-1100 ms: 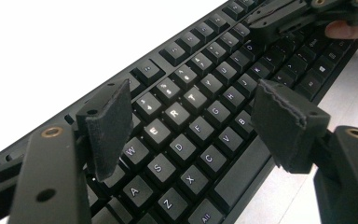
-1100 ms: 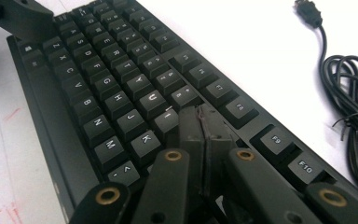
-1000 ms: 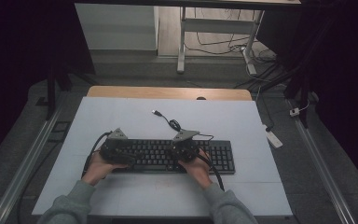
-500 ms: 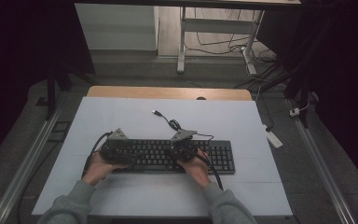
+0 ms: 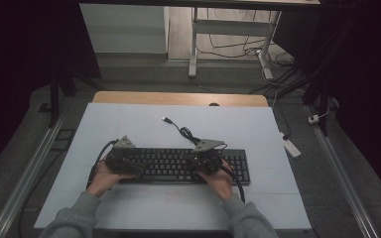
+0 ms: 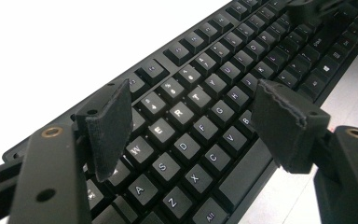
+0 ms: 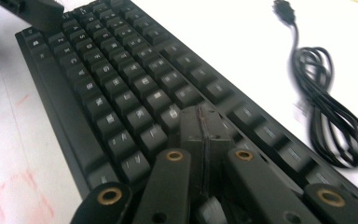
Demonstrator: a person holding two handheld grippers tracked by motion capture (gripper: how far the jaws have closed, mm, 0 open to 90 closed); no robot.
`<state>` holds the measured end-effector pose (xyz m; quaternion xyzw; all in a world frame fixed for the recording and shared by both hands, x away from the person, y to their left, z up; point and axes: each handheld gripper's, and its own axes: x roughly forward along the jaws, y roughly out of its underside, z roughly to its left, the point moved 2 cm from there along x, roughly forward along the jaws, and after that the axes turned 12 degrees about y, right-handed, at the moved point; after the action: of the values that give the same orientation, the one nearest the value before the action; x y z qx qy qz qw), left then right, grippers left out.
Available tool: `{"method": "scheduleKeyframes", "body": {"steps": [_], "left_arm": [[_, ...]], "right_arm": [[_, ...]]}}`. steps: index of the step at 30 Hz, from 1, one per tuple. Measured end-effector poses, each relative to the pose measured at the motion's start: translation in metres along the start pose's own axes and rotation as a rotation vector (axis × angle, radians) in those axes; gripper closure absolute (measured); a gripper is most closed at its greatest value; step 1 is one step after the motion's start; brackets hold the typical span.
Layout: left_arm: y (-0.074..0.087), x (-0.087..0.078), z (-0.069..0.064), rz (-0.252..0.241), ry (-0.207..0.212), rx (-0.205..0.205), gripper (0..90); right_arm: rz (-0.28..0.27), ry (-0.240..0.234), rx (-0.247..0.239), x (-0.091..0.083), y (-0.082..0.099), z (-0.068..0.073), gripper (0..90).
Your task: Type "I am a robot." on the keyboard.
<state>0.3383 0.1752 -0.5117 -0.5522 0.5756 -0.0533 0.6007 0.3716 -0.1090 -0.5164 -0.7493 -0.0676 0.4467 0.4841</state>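
A black keyboard (image 5: 178, 166) lies across the white table top (image 5: 129, 124), its unplugged cable (image 5: 181, 130) coiled just behind it. My left gripper (image 5: 121, 158) hovers over the keyboard's left end. In the left gripper view the left gripper (image 6: 193, 116) stands open, its pads (image 6: 107, 121) wide apart above the letter keys (image 6: 179, 112), nothing between them. My right gripper (image 5: 207, 157) is over the right half of the keyboard. In the right gripper view the right gripper (image 7: 204, 122) is shut, tips together just above a key row (image 7: 168, 114); whether they touch a key I cannot tell. The cable (image 7: 326, 126) lies to its right.
A wooden strip (image 5: 178, 98) borders the table's far edge. Metal rails (image 5: 25, 178) run along both sides. A small white box (image 5: 291, 147) lies off the table at the right. Table legs and loose wires (image 5: 228, 49) stand beyond the far edge.
My right gripper has shifted a little to the right along the keyboard, still shut. The left gripper has stayed where it was.
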Motion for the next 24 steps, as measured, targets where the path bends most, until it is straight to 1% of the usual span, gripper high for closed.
{"method": "scheduleKeyframes", "body": {"steps": [3,5,7,9,10,13,17,18,20,24], "left_arm": [[0.0,-0.001,0.0,-0.004,-0.002,-0.001,29.2],[0.0,-0.002,0.0,-0.007,-0.004,0.001,29.2],[0.0,-0.003,0.0,-0.011,-0.006,-0.001,29.3],[0.0,-0.003,0.001,-0.015,-0.008,-0.004,29.2],[0.0,-0.004,0.001,-0.016,-0.011,-0.008,29.3],[0.0,-0.004,0.002,-0.018,-0.015,-0.011,29.3],[0.0,-0.004,0.002,-0.019,-0.02,-0.011,29.3],[0.0,-0.004,0.002,-0.018,-0.021,-0.011,29.4],[0.0,-0.004,0.002,-0.019,-0.023,-0.018,29.7],[0.0,-0.004,0.002,-0.03,-0.024,-0.028,30.3]], "right_arm": [[-0.008,0.012,0.029,-0.008,0.007,-0.007,82.0],[-0.015,0.022,0.036,-0.014,0.01,-0.011,77.0],[-0.016,0.036,0.029,-0.021,0.015,-0.013,73.0],[-0.026,0.036,0.031,-0.028,0.02,-0.015,69.7],[-0.025,0.044,0.031,-0.031,0.023,-0.017,68.4],[-0.034,0.046,0.041,-0.039,0.03,-0.021,65.4],[-0.05,0.042,0.049,-0.045,0.036,-0.024,62.0],[-0.046,0.045,0.045,-0.046,0.036,-0.024,61.2],[-0.054,0.039,0.042,-0.047,0.037,-0.023,60.5],[-0.052,0.04,0.034,-0.048,0.038,-0.022,59.6]]}}
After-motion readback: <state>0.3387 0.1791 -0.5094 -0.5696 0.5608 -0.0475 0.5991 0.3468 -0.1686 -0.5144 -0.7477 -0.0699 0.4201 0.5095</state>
